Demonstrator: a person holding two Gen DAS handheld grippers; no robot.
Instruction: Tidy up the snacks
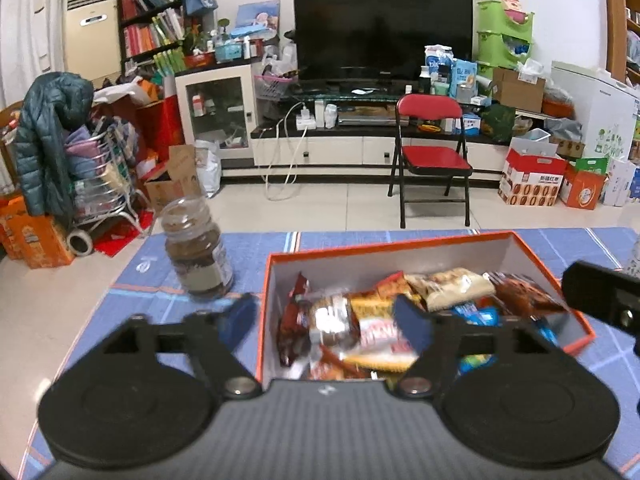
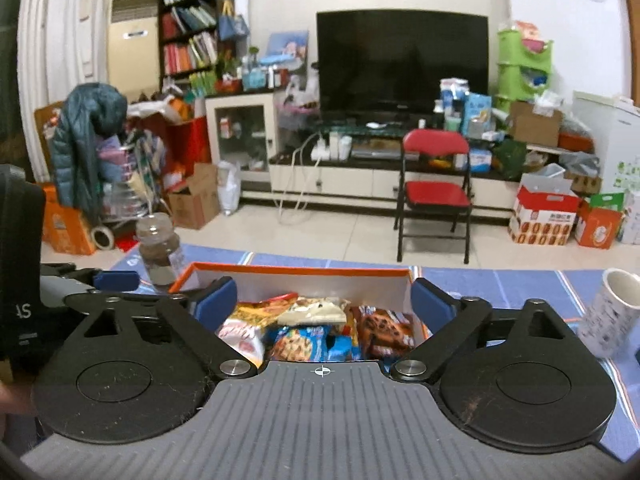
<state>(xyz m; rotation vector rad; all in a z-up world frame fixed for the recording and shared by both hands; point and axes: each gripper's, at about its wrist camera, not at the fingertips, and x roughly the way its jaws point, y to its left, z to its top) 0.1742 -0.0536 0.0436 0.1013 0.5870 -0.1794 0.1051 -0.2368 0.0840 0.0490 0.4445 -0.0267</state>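
An orange box (image 1: 532, 258) with a white inside holds several snack packets (image 1: 368, 320) on a blue checked tablecloth. My left gripper (image 1: 326, 322) is open and empty over the box's near left corner, its left finger outside the wall. In the right wrist view the same box (image 2: 304, 270) lies straight ahead with the snack packets (image 2: 316, 332) between the fingers. My right gripper (image 2: 324, 302) is open and empty, hovering above the box's near side.
A glass jar of brown granules (image 1: 198, 254) stands left of the box, also in the right wrist view (image 2: 160, 252). A white patterned mug (image 2: 610, 312) stands right of the box. The tablecloth (image 1: 172, 312) ends at a tiled floor with a red folding chair (image 1: 434, 152).
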